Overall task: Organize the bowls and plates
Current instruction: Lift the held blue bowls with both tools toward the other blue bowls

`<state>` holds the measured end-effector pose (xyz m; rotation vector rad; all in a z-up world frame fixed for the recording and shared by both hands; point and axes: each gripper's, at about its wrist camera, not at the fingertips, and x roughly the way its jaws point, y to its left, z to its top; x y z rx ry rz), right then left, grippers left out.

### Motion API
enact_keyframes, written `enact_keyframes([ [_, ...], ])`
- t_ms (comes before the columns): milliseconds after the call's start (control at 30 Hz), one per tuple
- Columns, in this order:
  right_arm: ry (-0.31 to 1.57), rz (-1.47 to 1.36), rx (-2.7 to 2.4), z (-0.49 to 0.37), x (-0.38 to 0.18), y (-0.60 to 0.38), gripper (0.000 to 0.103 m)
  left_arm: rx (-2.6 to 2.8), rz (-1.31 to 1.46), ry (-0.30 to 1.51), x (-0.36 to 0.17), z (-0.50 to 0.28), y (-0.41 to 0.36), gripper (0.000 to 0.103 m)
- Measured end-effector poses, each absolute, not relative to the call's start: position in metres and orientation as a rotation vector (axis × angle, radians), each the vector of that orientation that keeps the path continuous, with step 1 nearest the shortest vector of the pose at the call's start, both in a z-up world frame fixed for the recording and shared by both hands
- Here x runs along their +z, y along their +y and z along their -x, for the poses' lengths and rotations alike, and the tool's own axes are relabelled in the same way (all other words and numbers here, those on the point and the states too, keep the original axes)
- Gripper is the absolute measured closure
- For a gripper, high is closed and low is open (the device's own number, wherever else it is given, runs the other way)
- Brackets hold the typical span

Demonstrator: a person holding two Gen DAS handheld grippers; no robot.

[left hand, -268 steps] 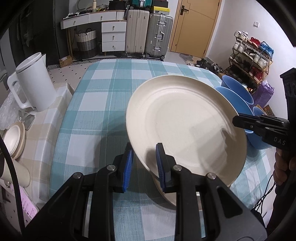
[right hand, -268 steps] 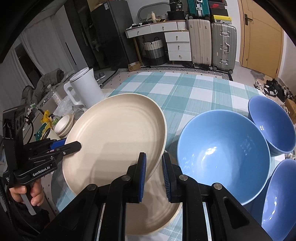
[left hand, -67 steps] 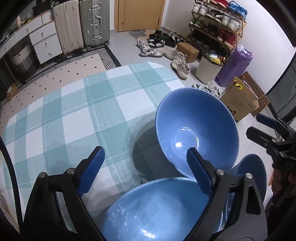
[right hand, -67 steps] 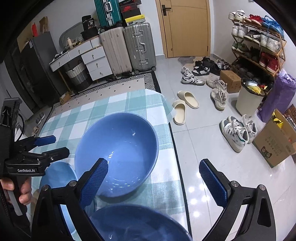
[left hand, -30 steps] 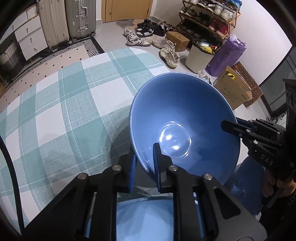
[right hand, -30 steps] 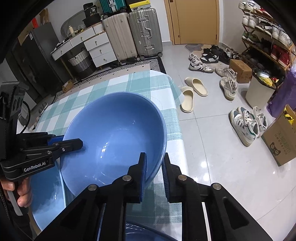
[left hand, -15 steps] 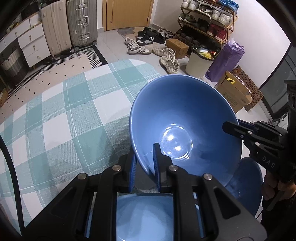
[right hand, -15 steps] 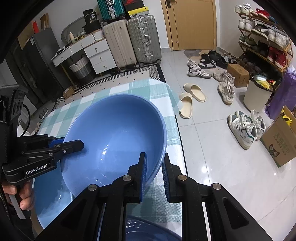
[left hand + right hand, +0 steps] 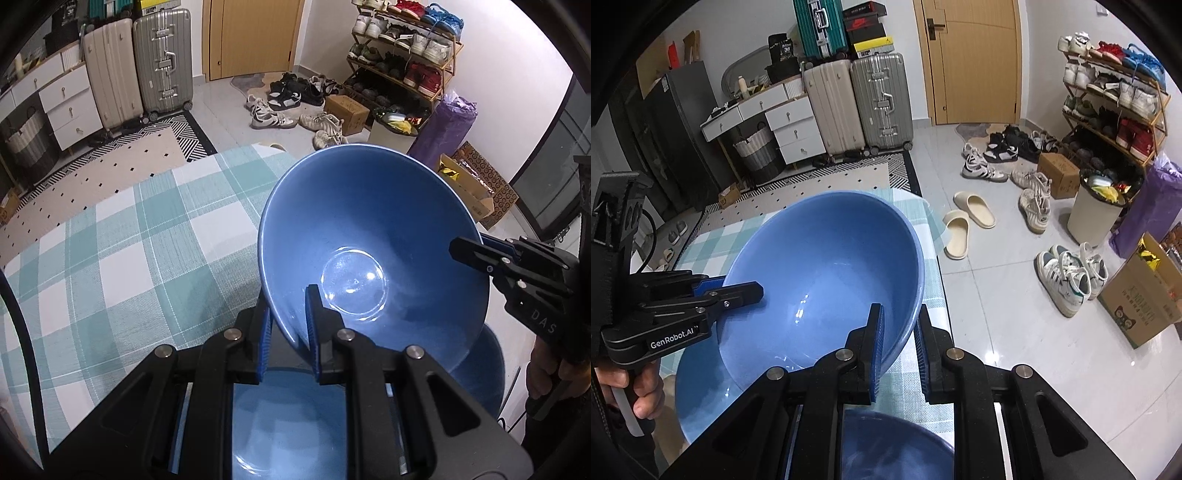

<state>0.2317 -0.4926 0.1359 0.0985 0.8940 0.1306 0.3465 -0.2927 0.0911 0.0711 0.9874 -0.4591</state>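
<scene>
You've raised the bowl (image 9: 373, 240) off the bench (image 9: 122, 236) since a second ago; more floor shows past it now, and it hangs above the two other bowls, one under the left tool (image 9: 288, 417), one to the right (image 9: 484, 373). Left tool (image 9: 286, 325) pinches the near rim, one pad inside, one outside; right tool (image 9: 899, 343) pinches the opposite rim the same way. Neither is spread. Two-sided grip probably because the bowl is wide and glazed, so one rim pinch could let it swing or slip. Bowl is tilted, not level: in the left view its mouth faces up and toward the camera, far rim higher than the pinched edge. It's round, so no long axis; its centre axis leans off vertical. Likely next is nesting it into a lower bowl, so level it first. Plates aren't in view.
</scene>
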Motion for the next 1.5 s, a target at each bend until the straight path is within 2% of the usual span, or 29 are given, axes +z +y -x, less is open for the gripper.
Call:
enact_keyframes([
  [933,0.792,-0.065,0.145,-0.177,0.191,-0.471,0.086,-0.456,-0.05,0.903,0.15,-0.28,-0.266,0.089],
  [1500,0.763,-0.051,0.195,-0.15,0.201,-0.441,0.086,-0.407,-0.03,0.862,0.17,-0.229,-0.229,0.089],
])
